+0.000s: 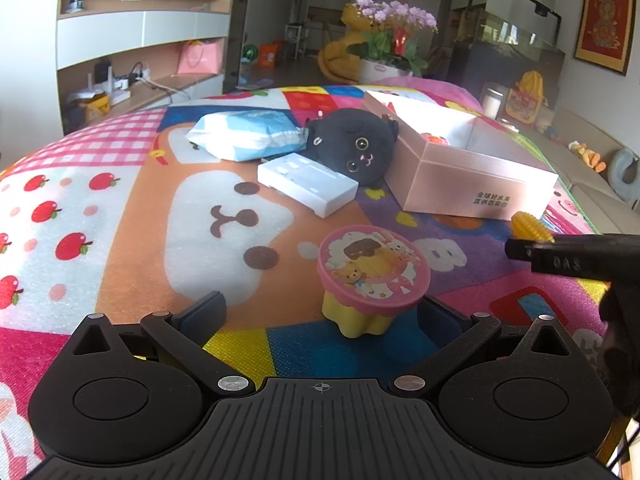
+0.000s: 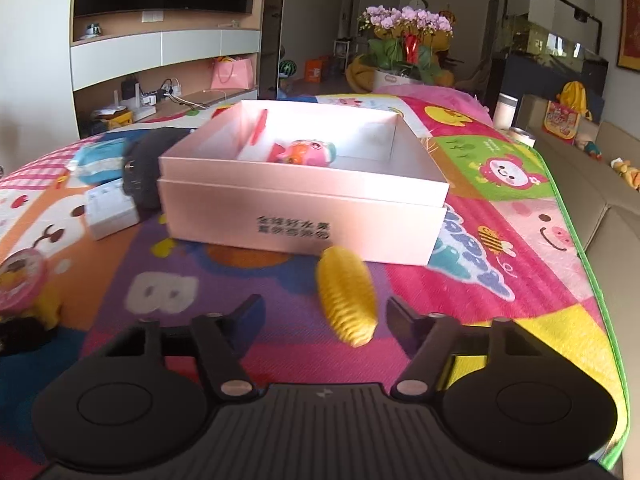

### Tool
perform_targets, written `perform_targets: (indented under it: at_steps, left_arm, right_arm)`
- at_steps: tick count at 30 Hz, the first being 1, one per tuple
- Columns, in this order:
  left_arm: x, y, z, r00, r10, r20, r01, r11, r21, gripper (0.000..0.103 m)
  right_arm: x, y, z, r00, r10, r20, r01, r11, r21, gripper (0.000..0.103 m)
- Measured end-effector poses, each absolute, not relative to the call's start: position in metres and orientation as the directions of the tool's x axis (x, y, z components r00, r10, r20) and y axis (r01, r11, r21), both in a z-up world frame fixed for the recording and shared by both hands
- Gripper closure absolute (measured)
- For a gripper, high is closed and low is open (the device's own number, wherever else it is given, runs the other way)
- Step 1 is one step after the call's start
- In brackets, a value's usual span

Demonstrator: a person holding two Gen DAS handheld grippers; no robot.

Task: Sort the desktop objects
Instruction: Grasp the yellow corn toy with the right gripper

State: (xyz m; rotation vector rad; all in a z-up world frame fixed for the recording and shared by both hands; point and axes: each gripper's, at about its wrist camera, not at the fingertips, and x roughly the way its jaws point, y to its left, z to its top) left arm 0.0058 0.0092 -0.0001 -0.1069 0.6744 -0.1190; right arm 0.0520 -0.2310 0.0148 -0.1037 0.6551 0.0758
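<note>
Desktop objects lie on one colourful cartoon play mat (image 1: 120,220). Largest is a single open pink box (image 2: 304,216), at centre in the right wrist view, with one pink toy (image 2: 306,152) inside. Left of the box in the left wrist view sit one black plush cat (image 1: 352,144), one blue-and-white tissue pack (image 1: 244,136) and one white plastic case (image 1: 308,188), close together. Lower, at centre, stands one yellow cup with a pink cartoon lid (image 1: 374,276). Smallest is one yellow ribbed corn toy (image 2: 348,296), in front of the box.

Left gripper (image 1: 320,312) has its jaws spread wide; the cup stands between them near the right finger, and I cannot tell whether it touches. Right gripper (image 2: 324,316) stands partly open around the blurred corn toy, pads not pressing it.
</note>
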Motion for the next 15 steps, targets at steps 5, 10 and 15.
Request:
perform_targets:
  at_steps: [5, 10, 15]
  left_arm:
    - [0.006, 0.008, 0.000, 0.774, -0.142, -0.617, 0.076, 0.988, -0.132, 0.000]
    - [0.004, 0.004, 0.001, 0.774, -0.154, -0.615, 0.102, 0.988, -0.118, 0.000]
    - [0.005, -0.018, 0.011, 0.789, -0.172, -0.590, 0.193, 0.981, -0.027, 0.019]
  right_arm:
    - [0.074, -0.238, 0.016, 0.765, 0.056, -0.642, -0.105, 0.994, -0.038, 0.066]
    - [0.056, -0.236, 0.024, 0.763, 0.082, -0.641, -0.125, 0.992, -0.022, 0.072]
    - [0.022, -0.248, 0.037, 0.740, 0.144, -0.657, -0.176, 0.984, 0.018, 0.072]
